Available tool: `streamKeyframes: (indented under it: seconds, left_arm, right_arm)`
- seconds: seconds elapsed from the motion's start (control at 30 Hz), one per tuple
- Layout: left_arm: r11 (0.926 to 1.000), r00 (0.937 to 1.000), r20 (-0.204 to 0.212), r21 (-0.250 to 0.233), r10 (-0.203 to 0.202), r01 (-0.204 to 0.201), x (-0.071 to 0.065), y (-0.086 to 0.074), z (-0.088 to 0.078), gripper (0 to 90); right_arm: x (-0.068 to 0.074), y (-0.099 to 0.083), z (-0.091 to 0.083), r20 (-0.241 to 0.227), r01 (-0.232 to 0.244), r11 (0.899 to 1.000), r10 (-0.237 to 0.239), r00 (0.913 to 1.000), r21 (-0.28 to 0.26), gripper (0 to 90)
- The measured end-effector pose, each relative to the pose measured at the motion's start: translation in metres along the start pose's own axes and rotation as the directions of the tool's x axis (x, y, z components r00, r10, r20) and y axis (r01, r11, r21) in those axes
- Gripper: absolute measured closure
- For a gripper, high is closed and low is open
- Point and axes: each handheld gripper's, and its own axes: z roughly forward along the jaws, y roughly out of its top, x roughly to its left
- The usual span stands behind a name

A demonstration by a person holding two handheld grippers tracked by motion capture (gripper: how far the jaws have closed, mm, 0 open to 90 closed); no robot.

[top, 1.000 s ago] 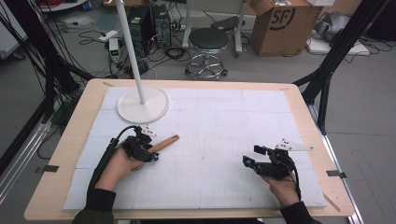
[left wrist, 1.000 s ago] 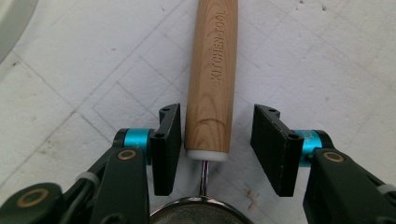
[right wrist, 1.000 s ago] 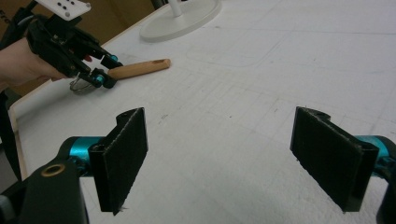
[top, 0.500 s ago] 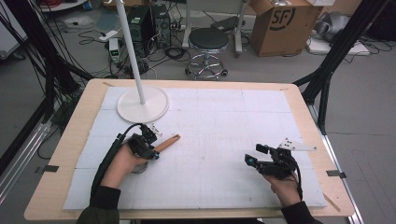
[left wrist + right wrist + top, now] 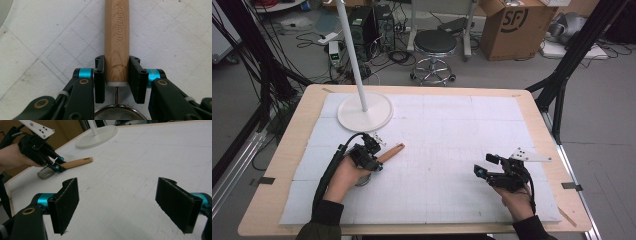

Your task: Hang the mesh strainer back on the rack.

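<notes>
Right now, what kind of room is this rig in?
Probably a lab or workshop, not a kitchen: black camera-rig struts flank the white-padded wooden table, cables and computer towers sit on the grey floor, beside a brown cardboard box.

White mat lies bare between the grippers and across the right half. Far left, lamp base and pole block passage; clearance there looks tight.
</notes>
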Motion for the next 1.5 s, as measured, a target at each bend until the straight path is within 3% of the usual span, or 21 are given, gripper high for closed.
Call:
streamKeyframes:
  seconds: [0.17,0.3,0.37,0.5,0.6,0.67,0.73,0.87,0.93,1.03,1.13,1.17,1.33,1.4,1.47,1.5]
  left_arm:
    - [0.9998,1.0,0.003,0.021,0.006,-0.006,0.001,0.002,0.0,69.6]
    - [0.9999,0.9999,0.011,-0.012,-0.002,0.002,0.002,-0.003,-0.001,69.6]
    - [0.9983,0.9992,0.029,-0.051,-0.027,0.028,0.005,-0.007,-0.001,69.6]
    - [0.9865,0.9949,0.08,-0.147,-0.061,0.072,0.013,-0.02,-0.005,69.6]
    - [0.9685,0.9876,0.141,-0.227,-0.07,0.101,0.017,-0.027,-0.015,69.6]
    - [0.9527,0.9845,0.157,-0.279,-0.078,0.12,0.021,-0.032,-0.025,69.6]
    - [0.932,0.9806,0.179,-0.336,-0.079,0.136,0.024,-0.036,-0.035,69.5]
    - [0.874,0.9768,0.204,-0.461,-0.065,0.155,0.028,-0.041,-0.058,69.5]
    - [0.85,0.979,0.196,-0.505,-0.058,0.151,0.028,-0.041,-0.068,69.5]
    - [0.815,0.98,0.193,-0.56,-0.049,0.151,0.029,-0.04,-0.08,69.5]
    - [0.7772,0.9763,0.212,-0.607,-0.043,0.166,0.032,-0.041,-0.087,69.5]
    - [0.7699,0.9757,0.215,-0.616,-0.041,0.168,0.033,-0.041,-0.089,69.5]
    - [0.6952,0.971,0.235,-0.691,-0.042,0.197,0.04,-0.043,-0.097,69.5]
    - [0.6702,0.9709,0.236,-0.714,-0.041,0.202,0.043,-0.044,-0.101,69.5]
    - [0.6563,0.9649,0.262,-0.724,-0.022,0.211,0.045,-0.043,-0.108,69.5]
    - [0.6487,0.966,0.258,-0.732,-0.021,0.209,0.046,-0.042,-0.112,69.5]
  right_arm:
    - [0.001,0.002,0.002,-0.007,-0.005,1.0,0.005,1.0,-0.007,17.9]
    - [0.004,0.003,0.002,-0.013,0.003,1.0,-0.003,0.9999,-0.013,18.0]
    - [0.003,0.004,0.002,-0.016,0.001,1.0,-0.001,0.9999,-0.017,18.1]
    - [0.001,0.005,0.001,-0.016,-0.011,1.0,0.011,0.9998,-0.026,18.1]
    - [-0.001,0.005,-0.002,-0.009,-0.022,0.999,0.022,0.9997,-0.04,18.1]
    - [-0.002,0.005,-0.004,-0.005,-0.024,0.999,0.024,0.9997,-0.044,18.1]
    - [-0.002,0.005,-0.005,-0.003,-0.023,0.999,0.023,0.9997,-0.045,18.1]
    - [-0.002,0.005,-0.004,-0.004,-0.024,0.999,0.024,0.9997,-0.045,18.1]
    - [-0.002,0.005,-0.003,-0.001,-0.019,0.999,0.018,0.9998,-0.045,18.1]
    - [-0.002,0.005,-0.003,-0.003,-0.022,0.999,0.022,0.9998,-0.041,18.1]
    - [-0.002,0.005,-0.003,-0.002,-0.023,0.999,0.023,0.9997,-0.043,18.1]
    - [-0.002,0.005,-0.004,-0.002,-0.024,0.999,0.024,0.9997,-0.043,18.1]
    - [-0.003,0.005,-0.004,-0.004,-0.019,0.999,0.019,0.9998,-0.047,18.1]
    - [-0.003,0.005,-0.004,-0.005,-0.019,0.999,0.019,0.9998,-0.047,18.1]
    - [-0.003,0.005,-0.004,-0.008,-0.022,0.999,0.022,0.9997,-0.049,18.1]
    - [-0.004,0.006,-0.003,-0.009,-0.023,0.998,0.023,0.9997,-0.052,18.0]
